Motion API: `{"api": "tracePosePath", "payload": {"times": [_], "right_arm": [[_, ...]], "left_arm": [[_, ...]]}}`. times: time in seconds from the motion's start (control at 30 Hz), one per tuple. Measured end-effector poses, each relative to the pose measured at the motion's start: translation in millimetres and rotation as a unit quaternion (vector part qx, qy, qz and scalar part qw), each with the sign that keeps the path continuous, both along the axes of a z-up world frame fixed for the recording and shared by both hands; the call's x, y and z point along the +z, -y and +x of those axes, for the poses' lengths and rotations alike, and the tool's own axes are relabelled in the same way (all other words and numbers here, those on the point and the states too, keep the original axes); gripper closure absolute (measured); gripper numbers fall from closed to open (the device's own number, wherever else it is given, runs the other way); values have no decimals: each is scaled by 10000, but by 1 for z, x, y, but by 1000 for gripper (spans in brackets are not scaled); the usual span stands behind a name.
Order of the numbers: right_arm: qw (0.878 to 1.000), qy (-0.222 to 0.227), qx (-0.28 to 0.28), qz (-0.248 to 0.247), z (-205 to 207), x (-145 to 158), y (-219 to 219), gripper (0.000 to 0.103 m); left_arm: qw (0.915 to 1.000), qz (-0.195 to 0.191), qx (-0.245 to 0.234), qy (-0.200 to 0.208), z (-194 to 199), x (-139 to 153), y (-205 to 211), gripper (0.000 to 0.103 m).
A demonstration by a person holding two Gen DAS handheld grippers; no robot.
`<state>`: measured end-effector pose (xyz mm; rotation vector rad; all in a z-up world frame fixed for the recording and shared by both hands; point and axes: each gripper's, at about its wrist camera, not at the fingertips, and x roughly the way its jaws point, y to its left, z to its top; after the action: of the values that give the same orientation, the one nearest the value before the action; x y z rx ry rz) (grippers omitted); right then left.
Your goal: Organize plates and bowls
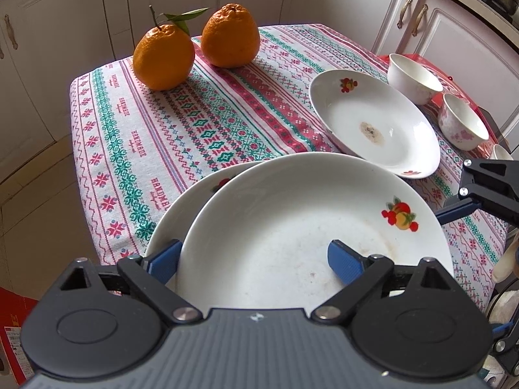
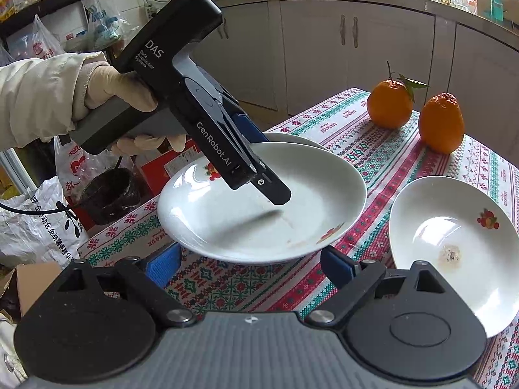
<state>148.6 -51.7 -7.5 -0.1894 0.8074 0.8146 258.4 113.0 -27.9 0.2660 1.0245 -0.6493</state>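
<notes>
My left gripper (image 1: 254, 259) stands wide open around the near rim of a white plate with a fruit print (image 1: 311, 220), one blue finger (image 1: 165, 261) outside the rim and one inside. That plate rests on a second white plate (image 1: 194, 194). In the right wrist view the same top plate (image 2: 259, 204) has the left gripper body over it. A third stained plate (image 1: 373, 123) lies further right, also in the right wrist view (image 2: 454, 259). Two white bowls (image 1: 413, 77) (image 1: 464, 126) stand at the far right. My right gripper (image 2: 251, 267) is open and empty in front of the plates.
Two oranges (image 1: 162, 55) (image 1: 230, 37) sit at the far side of the patterned tablecloth (image 1: 146, 136). White cabinets surround the table. Bags and boxes (image 2: 39, 214) lie on the floor beside the table's left edge.
</notes>
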Motion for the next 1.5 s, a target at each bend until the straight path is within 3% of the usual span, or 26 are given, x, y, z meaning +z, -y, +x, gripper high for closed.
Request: {"api": "tracePosePath", "payload": {"times": [1.5], "right_arm": [[9995,30,49,-296,1,1,-6,11]], "left_arm": [[9997,-106,30,228,-7,9,-13,8]]}}
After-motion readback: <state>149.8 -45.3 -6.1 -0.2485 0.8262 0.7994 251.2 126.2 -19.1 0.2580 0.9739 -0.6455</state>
